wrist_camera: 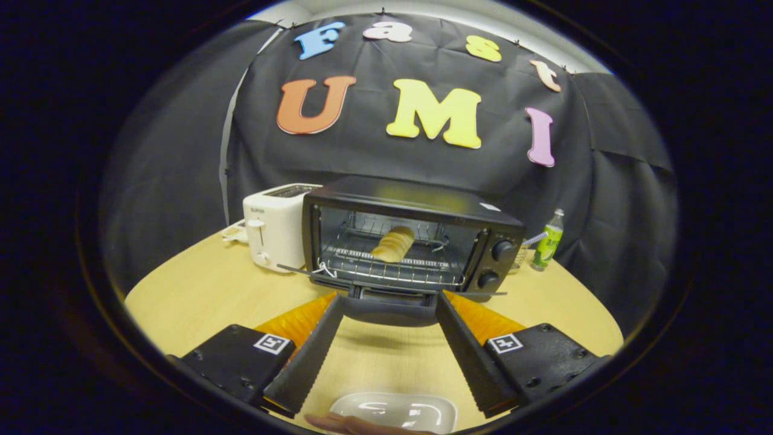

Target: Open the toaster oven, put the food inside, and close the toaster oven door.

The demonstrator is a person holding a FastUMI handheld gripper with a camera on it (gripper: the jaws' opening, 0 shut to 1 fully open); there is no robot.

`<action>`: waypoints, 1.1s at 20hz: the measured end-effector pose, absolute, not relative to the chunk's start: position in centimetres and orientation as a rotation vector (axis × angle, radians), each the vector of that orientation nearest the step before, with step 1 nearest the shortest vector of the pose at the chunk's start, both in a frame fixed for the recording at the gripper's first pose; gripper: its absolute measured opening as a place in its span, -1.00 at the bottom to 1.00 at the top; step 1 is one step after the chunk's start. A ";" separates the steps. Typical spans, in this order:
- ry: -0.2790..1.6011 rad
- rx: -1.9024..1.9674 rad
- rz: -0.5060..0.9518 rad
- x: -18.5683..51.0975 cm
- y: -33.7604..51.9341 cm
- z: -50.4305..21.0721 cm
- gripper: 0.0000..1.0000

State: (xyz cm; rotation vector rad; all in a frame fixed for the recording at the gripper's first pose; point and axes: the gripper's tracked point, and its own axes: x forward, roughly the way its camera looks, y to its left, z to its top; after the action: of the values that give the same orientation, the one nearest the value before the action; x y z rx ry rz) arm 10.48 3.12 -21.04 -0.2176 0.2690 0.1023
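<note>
1. White dish (395,412): nearest item, on the table (199,302) below and between the fingers, on the near side of the toaster oven; appears empty. A person's hand (356,425) touches its near rim.

2. Gripper (389,305): fingers spread wide, holding nothing; tips flank the handle (389,313) of the toaster oven's door (392,289), whether touching cannot be told.

3. Door: dropped fully open, hanging toward the gripper from the front of the toaster oven (410,238).

4. Food (394,243): a ridged bread piece lying on the wire rack (386,266) inside the toaster oven, roughly mid-cavity. Judged: loading done, only closing remains.

5. White toaster (275,232): just beside the toaster oven's left wall. Green bottle (548,240): beyond its right side, past the knobs.

Risks, judged:
- Fingers set wide may slip off the handle as the door is lifted, letting it drop back.
- A hard push could slide the whole toaster oven back against its neighbours.
- A slammed door could jolt the bread on the rack.
</note>
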 end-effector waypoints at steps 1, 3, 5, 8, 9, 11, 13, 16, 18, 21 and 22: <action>0.267 -0.213 0.115 10.1 3.2 -20.6 1.00; 0.267 -0.199 0.127 9.4 3.0 -19.9 1.00; 0.296 -0.178 0.164 8.7 3.3 -21.2 1.00; 0.585 -0.138 0.142 8.6 2.4 -29.8 1.00; 0.609 -0.108 0.101 9.5 1.5 -31.1 1.00; 0.598 -0.074 0.081 11.8 1.1 -31.7 1.00; 0.507 -0.081 0.068 12.9 0.5 -30.1 1.00; 0.391 -0.143 0.054 13.9 0.1 -26.9 1.00; 0.277 -0.206 0.046 14.8 0.1 -23.6 1.00; 0.168 -0.202 0.064 13.9 0.8 -19.3 1.00; 0.151 -0.200 0.065 13.5 0.6 -18.0 1.00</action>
State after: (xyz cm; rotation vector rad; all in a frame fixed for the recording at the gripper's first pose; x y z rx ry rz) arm 13.50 0.62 -18.01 -0.1998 0.1512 0.0655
